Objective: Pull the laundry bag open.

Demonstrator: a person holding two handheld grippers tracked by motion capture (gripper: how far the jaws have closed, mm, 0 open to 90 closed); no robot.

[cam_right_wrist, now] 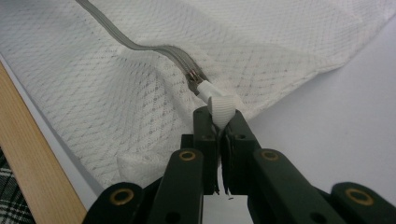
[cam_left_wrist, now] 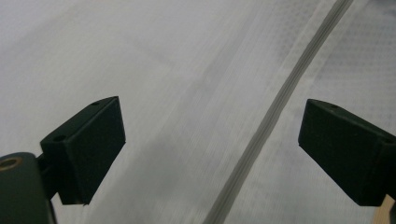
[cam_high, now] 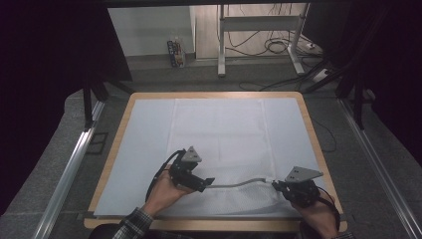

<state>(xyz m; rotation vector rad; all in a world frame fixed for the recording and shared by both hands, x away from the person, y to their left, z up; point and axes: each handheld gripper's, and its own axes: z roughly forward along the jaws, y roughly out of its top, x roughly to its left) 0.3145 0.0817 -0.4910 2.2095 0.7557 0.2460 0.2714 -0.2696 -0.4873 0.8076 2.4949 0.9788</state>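
Observation:
A white mesh bag [cam_high: 219,129] lies flat on the table, its grey zipper [cam_high: 239,182] running along the near side. My right gripper [cam_right_wrist: 218,119] is shut on the white fabric pull tab [cam_right_wrist: 219,106] at the zipper's [cam_right_wrist: 154,49] slider, near the bag's right corner. In the high view the right gripper [cam_high: 276,186] sits at the zipper's right end. My left gripper [cam_high: 208,182] is at the zipper's left end. Its jaws stand wide open over the mesh [cam_left_wrist: 140,70], with the zipper [cam_left_wrist: 280,100] passing between them untouched; left gripper [cam_left_wrist: 212,123].
A pale sheet [cam_high: 144,149] covers the wooden table [cam_high: 114,149], whose near edge [cam_right_wrist: 32,154] lies close beside the bag. On the floor beyond the table's far edge are a metal desk frame [cam_high: 259,30] and cables.

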